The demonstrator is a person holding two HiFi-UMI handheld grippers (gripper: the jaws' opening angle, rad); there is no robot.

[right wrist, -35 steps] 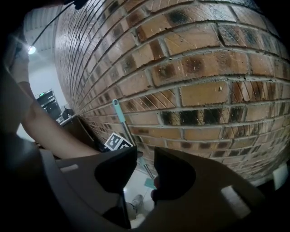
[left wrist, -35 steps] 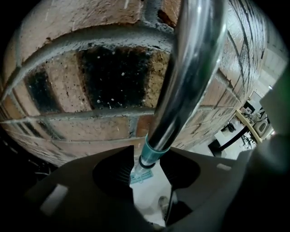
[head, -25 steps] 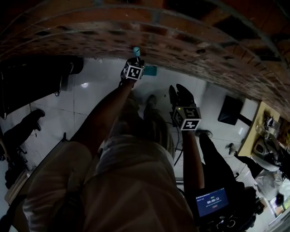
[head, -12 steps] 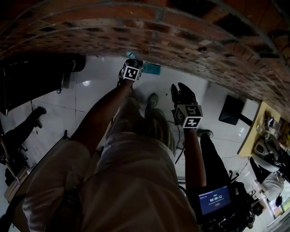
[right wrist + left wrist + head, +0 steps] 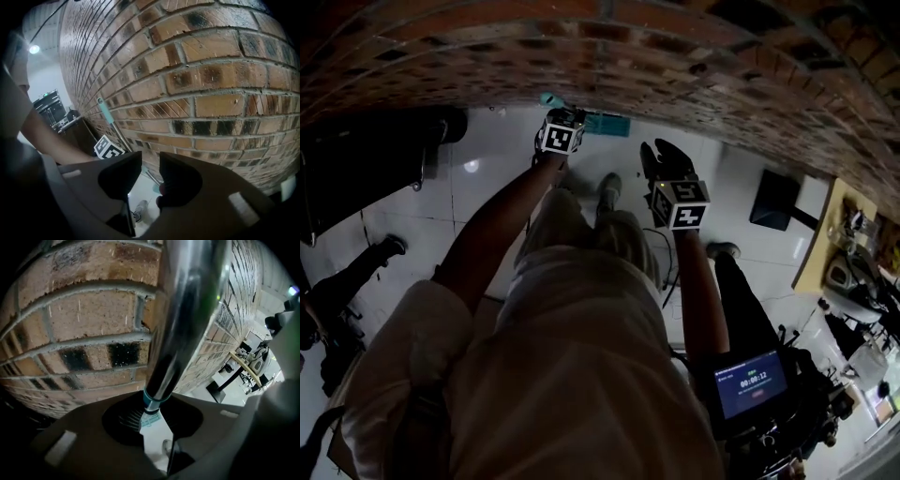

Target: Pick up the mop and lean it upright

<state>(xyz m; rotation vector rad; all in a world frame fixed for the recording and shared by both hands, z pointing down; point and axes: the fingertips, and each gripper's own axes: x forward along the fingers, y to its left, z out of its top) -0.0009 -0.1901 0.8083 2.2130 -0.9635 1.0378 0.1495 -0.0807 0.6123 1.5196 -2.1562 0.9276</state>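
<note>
The mop has a shiny metal pole (image 5: 187, 310) with a teal collar (image 5: 151, 401) above its teal head (image 5: 149, 420), which rests on the floor at the foot of the brick wall. In the head view its teal handle tip (image 5: 548, 98) pokes out above my left gripper (image 5: 553, 117), and the mop head (image 5: 606, 124) lies by the wall. My left gripper (image 5: 157, 418) is shut on the pole, which stands steeply against the bricks. The right gripper view shows the pole (image 5: 112, 124) slanting along the wall. My right gripper (image 5: 150, 176) is open and empty, to the right of the mop.
The brick wall (image 5: 675, 66) runs across the top, close ahead of both grippers. A dark cabinet (image 5: 366, 159) stands at the left, and a black table base (image 5: 773, 202) and a cluttered table (image 5: 853, 253) at the right. A device with a lit screen (image 5: 753, 382) hangs low right.
My left gripper has risen and shifted left along the wall, taking the mop handle with it. The right gripper has kept its place.
</note>
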